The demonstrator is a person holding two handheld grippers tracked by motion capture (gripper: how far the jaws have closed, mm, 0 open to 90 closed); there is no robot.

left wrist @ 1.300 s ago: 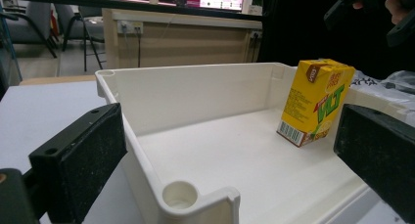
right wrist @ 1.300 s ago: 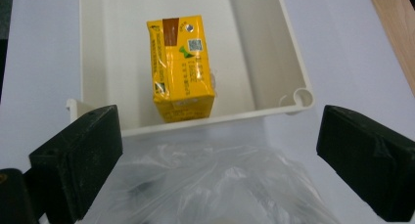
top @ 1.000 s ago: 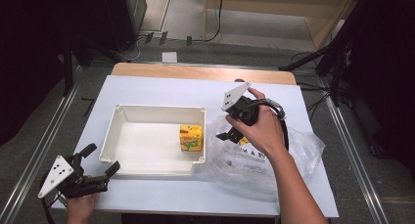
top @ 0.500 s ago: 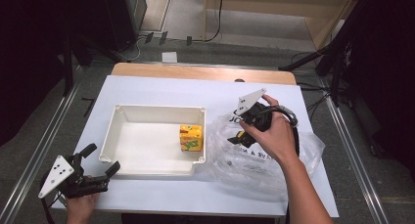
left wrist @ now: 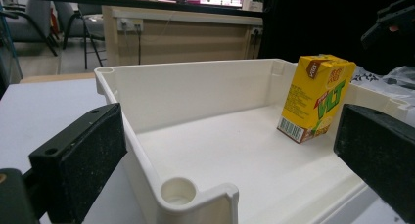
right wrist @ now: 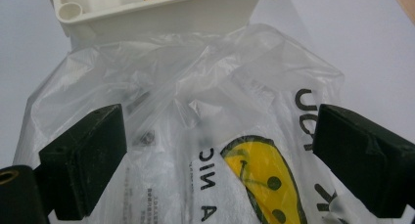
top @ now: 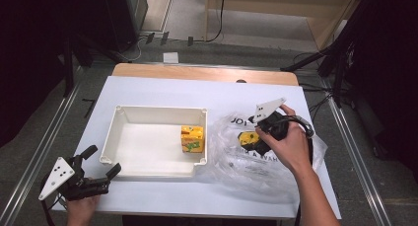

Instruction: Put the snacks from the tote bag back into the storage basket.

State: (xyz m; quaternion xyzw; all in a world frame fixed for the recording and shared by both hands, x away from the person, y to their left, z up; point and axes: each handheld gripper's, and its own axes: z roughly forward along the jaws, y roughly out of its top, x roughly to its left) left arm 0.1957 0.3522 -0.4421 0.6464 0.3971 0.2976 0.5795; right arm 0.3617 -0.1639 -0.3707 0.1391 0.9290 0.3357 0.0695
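A yellow drink carton (top: 192, 138) (left wrist: 316, 98) stands upright at the right end of a white tray (top: 148, 110) (left wrist: 195, 87). Right of the tray lies a clear plastic bag (top: 246, 162) (right wrist: 195, 87) printed with black letters and a yellow face (right wrist: 259, 180). My right gripper (top: 251, 146) (right wrist: 220, 155) hovers over the bag, jaws wide open with the bag between and below them. My left gripper (top: 101, 162) (left wrist: 230, 160) rests open off the tray's near left corner, aimed across the tray at the carton and holding nothing.
The white tabletop (top: 162, 90) has a wooden strip (top: 207, 73) along its far edge. Metal rails (top: 39, 147) run along both sides of the table. The tray's corner (right wrist: 73, 11) lies just beyond the bag. A dark stand leg (top: 315, 60) sits at the far right.
My right gripper has moved right and toward the near side, from beside the tray's right wall to over the plastic bag. The left gripper has stayed put.
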